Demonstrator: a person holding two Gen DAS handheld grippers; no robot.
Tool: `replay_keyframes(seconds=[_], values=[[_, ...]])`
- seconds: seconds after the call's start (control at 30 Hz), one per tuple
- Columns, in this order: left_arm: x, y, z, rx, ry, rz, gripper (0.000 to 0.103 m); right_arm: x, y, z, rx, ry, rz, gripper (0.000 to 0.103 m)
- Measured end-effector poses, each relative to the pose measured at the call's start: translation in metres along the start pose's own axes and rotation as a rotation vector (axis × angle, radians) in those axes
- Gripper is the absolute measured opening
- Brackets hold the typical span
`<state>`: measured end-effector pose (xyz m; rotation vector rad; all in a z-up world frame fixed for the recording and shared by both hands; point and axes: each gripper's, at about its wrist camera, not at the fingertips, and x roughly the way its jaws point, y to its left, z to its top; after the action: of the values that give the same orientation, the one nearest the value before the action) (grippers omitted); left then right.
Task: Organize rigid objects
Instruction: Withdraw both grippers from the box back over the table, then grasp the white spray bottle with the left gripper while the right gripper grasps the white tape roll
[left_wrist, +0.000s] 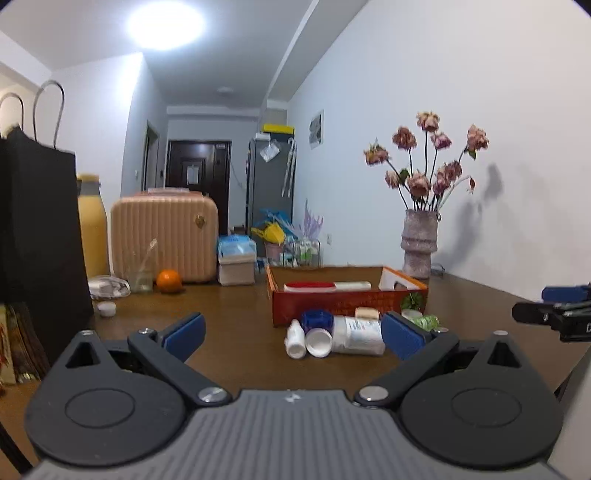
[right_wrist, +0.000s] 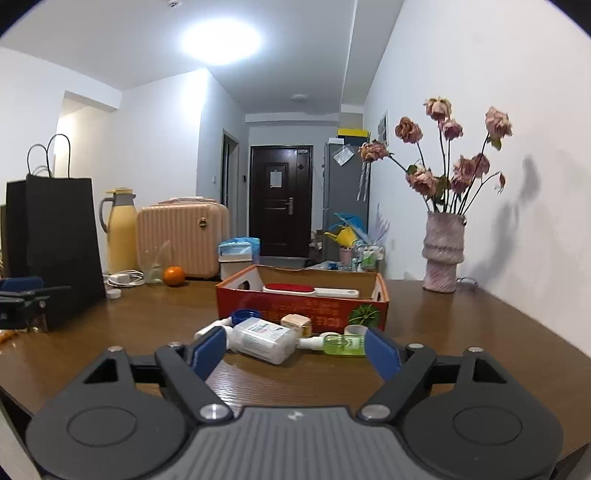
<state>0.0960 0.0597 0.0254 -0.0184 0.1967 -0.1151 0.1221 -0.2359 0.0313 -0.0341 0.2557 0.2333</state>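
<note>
Both grippers, left gripper (left_wrist: 291, 332) and right gripper (right_wrist: 295, 350), stand spread and empty. Bottles (right_wrist: 262, 339) lie near, before the orange box (right_wrist: 369, 317). Best approach: each should straddle one bottle squarely, then close.

Two low wrist cameras look level across a wooden table (left_wrist: 229, 310) toward a far door (right_wrist: 280, 199). The left view sits further left, near a black bag (left_wrist: 37, 236); both share the orange box (right_wrist: 303, 306), bottles (left_wrist: 354, 334) and vase (right_wrist: 443, 251).
</note>
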Motion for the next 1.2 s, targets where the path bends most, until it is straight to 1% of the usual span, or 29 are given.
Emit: replay_keyframes(seconds=[0.13,0.23,0.37,0.5,0.63,0.7,0.8,0.9,0.97,1.0,1.07,1.1,1.13,1.2], values=[[0.012,-0.008,-0.016,0.021,0.054,-0.017,0.103,0.011,-0.003,-0.004,0.009,0.024,-0.003,0.084],[0.025,-0.008,-0.024,0.011,0.095,-0.032,0.103,0.028,-0.006,-0.009,0.019,0.057,0.005,0.084],[0.057,-0.004,-0.028,0.011,0.158,-0.027,0.103,0.056,-0.01,-0.016,0.025,0.099,0.014,0.084],[0.106,0.005,-0.022,0.014,0.198,-0.021,0.103,0.094,-0.023,-0.02,0.039,0.142,0.005,0.084],[0.17,0.016,-0.007,0.004,0.227,-0.012,0.103,0.135,-0.042,-0.015,0.02,0.175,-0.011,0.084],[0.2,0.02,0.0,-0.002,0.266,0.003,0.102,0.155,-0.052,-0.011,0.01,0.178,-0.017,0.084],[0.23,0.021,0.004,-0.003,0.281,-0.036,0.098,0.183,-0.066,-0.005,0.007,0.188,-0.021,0.084],[0.255,0.022,0.003,-0.034,0.317,-0.07,0.092,0.205,-0.073,-0.001,-0.002,0.198,-0.011,0.084],[0.272,0.022,0.001,-0.052,0.357,-0.076,0.081,0.22,-0.077,-0.001,-0.011,0.206,-0.008,0.083],[0.279,0.022,0.0,-0.057,0.369,-0.086,0.078,0.227,-0.08,-0.001,-0.009,0.216,-0.01,0.083],[0.291,0.024,-0.003,-0.072,0.394,-0.106,0.068,0.241,-0.087,-0.003,0.003,0.242,-0.018,0.081],[0.297,0.026,-0.004,-0.08,0.419,-0.109,0.066,0.248,-0.092,-0.004,0.023,0.258,-0.017,0.08],[0.302,0.027,-0.006,-0.092,0.441,-0.102,0.061,0.254,-0.095,-0.005,0.043,0.273,-0.011,0.08],[0.31,0.031,-0.009,-0.109,0.468,-0.097,0.06,0.264,-0.102,-0.007,0.084,0.29,0.01,0.079]])
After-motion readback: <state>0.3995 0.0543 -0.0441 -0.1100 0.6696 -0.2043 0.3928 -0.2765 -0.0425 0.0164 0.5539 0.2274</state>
